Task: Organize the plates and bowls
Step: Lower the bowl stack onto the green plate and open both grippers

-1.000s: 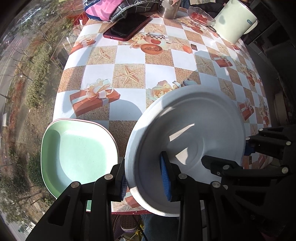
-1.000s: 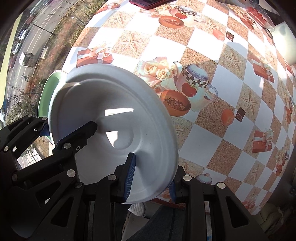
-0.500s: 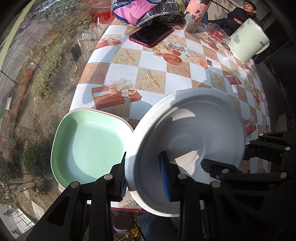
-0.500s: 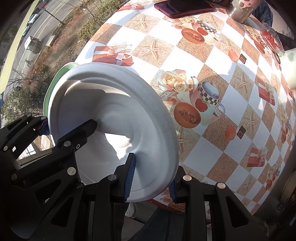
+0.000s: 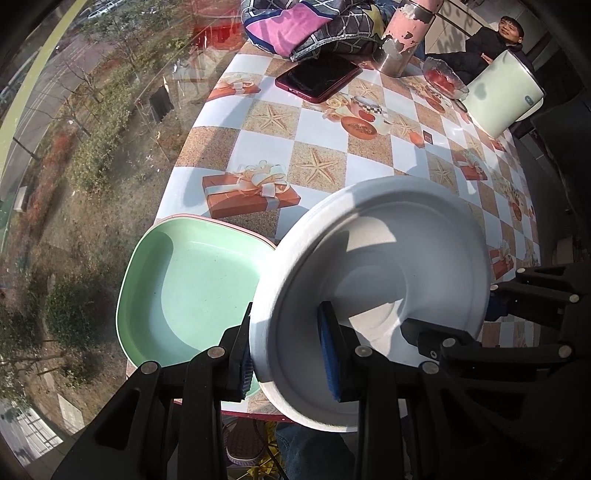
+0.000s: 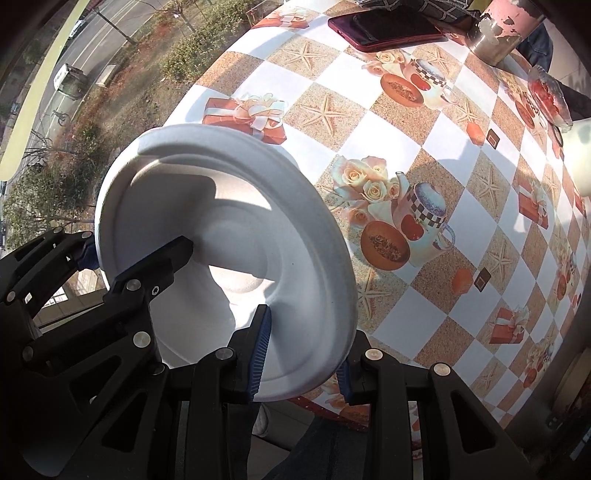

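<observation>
A white round plate is held tilted above the table's near edge by both grippers. My left gripper is shut on its left rim. My right gripper is shut on its right rim; the plate also shows in the right wrist view. A mint green square plate with a pink rim lies flat on the table's near left corner, just left of and below the white plate. In the right wrist view the green plate is hidden behind the white one.
The table has a checked cloth. At its far end lie a red phone, a folded cloth, a pink metal cup, a glass dish and a pale green pot. A person sits beyond.
Both grippers have lifted the white plate higher and drawn it back toward the near edge. The green plate now shows more fully to its left.
</observation>
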Demonstrator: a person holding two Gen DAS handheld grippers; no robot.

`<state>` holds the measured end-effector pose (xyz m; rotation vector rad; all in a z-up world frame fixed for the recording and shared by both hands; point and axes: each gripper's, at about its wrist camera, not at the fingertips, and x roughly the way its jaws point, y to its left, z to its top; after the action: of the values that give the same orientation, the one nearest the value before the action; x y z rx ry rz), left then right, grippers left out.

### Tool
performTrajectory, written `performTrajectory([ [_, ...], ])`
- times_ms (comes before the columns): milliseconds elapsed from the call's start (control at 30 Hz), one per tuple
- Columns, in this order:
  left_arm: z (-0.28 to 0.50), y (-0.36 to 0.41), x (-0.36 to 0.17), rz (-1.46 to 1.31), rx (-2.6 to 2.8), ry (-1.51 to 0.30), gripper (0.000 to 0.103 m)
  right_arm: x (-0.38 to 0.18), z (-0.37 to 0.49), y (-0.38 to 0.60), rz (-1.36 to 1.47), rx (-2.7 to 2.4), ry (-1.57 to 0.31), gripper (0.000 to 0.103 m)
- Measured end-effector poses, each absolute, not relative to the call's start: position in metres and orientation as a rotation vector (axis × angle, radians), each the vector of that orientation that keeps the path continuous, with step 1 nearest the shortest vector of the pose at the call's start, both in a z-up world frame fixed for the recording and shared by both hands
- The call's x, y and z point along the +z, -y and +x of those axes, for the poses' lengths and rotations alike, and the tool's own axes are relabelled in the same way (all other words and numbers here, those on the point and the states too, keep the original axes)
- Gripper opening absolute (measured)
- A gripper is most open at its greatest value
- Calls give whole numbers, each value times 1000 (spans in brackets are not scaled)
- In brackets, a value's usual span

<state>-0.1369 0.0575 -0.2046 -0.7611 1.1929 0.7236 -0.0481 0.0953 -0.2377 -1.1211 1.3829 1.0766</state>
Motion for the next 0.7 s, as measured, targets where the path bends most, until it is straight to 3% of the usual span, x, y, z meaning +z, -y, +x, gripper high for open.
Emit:
performTrajectory([
  [700, -194, -80, -204, -874, 885, -1142, 32, -246, -89, -131, -1201, 1196, -1349, 34],
])
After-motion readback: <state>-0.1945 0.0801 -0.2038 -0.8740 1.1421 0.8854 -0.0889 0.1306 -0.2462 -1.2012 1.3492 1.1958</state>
